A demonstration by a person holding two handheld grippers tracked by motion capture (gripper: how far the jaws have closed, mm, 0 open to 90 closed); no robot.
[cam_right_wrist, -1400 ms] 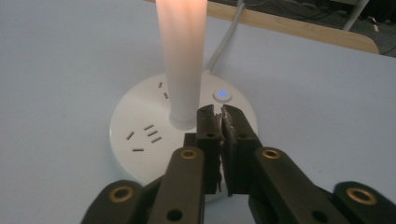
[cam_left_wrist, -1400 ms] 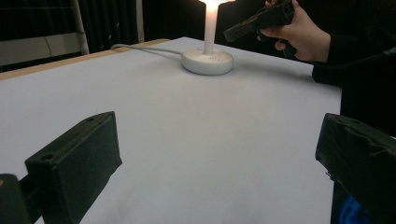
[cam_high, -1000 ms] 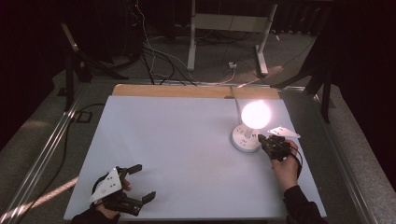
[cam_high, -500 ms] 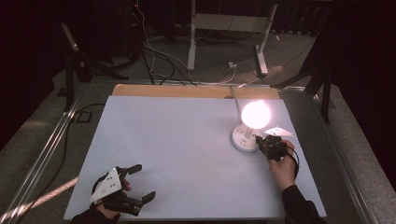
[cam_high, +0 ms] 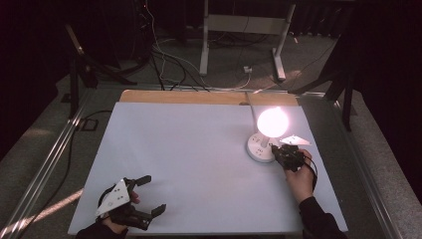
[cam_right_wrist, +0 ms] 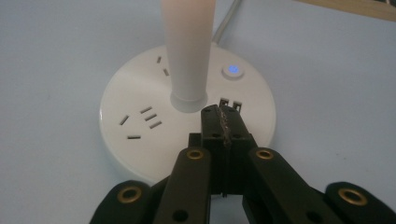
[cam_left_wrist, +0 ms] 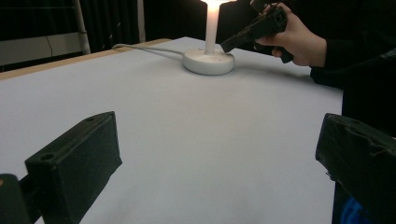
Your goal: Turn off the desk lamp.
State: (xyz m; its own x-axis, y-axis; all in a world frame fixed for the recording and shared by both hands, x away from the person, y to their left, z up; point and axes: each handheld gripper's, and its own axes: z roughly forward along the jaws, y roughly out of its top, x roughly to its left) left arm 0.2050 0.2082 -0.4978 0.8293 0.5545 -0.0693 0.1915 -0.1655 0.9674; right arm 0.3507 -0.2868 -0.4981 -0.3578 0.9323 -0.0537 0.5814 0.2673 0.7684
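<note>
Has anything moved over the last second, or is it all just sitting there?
Barely anything. The right gripper, jaws shut and empty, has crept slightly closer to the lit lamp's base. The left gripper stays open at the table's near corner.

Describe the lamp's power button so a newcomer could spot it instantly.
Start at the lit lamp on the table's right side and drop to its round white base. Right of the stem sits the small round button, the base's one blue-glowing spot, unlike the dark socket slots.
</note>
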